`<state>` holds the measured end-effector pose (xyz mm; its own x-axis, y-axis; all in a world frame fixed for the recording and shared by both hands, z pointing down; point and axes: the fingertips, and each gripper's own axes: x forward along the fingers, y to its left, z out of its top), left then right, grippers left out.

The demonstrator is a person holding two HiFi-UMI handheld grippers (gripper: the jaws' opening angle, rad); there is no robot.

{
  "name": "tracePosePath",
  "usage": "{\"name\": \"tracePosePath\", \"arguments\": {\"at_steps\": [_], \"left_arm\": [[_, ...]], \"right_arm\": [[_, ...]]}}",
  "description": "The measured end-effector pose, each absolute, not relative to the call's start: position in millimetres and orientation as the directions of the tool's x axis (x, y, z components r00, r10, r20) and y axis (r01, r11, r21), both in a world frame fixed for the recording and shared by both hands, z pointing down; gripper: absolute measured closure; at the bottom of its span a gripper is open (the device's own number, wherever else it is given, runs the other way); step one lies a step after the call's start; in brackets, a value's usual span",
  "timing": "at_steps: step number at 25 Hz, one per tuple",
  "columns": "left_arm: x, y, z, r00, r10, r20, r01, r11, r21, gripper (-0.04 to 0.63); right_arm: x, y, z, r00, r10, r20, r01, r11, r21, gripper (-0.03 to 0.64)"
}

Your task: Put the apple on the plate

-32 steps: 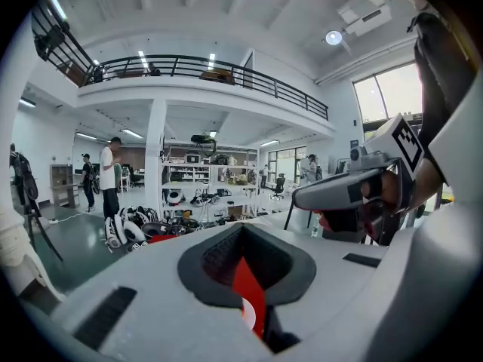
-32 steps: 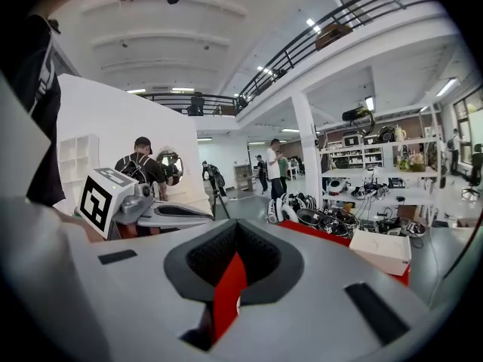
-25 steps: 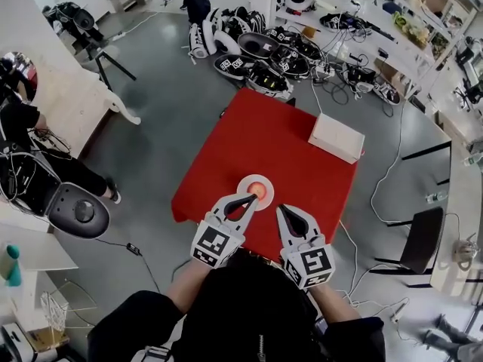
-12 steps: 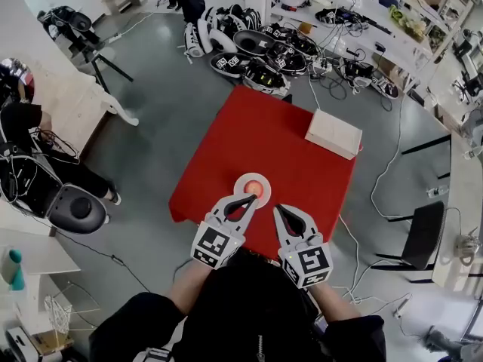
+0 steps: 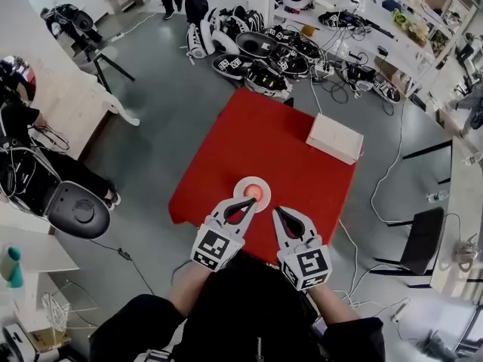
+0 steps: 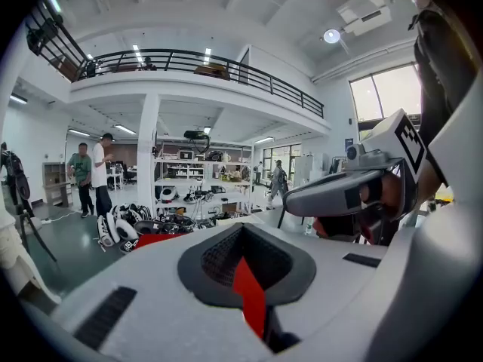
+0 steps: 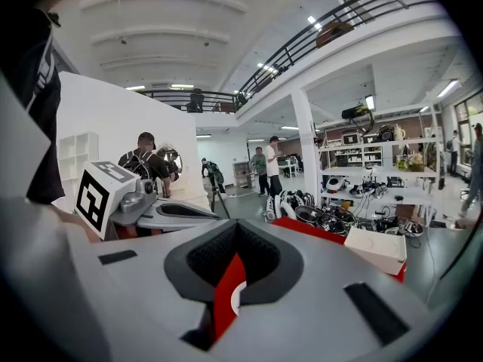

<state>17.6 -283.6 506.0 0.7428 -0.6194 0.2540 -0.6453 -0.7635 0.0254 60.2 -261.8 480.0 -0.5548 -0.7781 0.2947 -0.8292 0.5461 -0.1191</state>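
Red apple sits on the small white plate, which lies near the front edge of the red tablecloth — the fruit is on the dish, with neither tool holding it. From the head view my left gripper points its tip at the plate's near rim and overlaps it; whether it touches I cannot tell. Its jaws are pressed together with nothing between them, and only a sliver of red cloth shows through the gap in the left gripper view. My right gripper lies just beside it to the right, its tip just short of the plate and its jaws likewise closed and empty — through their slit I see red cloth and a bit of the white plate. Further back on the cloth, toward the right corner, rests a white box, well apart from the plate. Beyond the table, a heap of black-and-white gear lies on the grey floor before the white shelves
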Motion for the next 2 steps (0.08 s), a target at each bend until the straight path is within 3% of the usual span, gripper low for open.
{"name": "tracePosePath", "arguments": {"at_steps": [2], "left_arm": [[18.8, -284.8, 505.4, 0.743, -0.619, 0.255, -0.645, -0.764, 0.022, 0.589]], "right_arm": [[60.9, -263.1, 479.1, -0.556, -0.777, 0.295, -0.828, 0.548, -0.117, 0.607]]}}
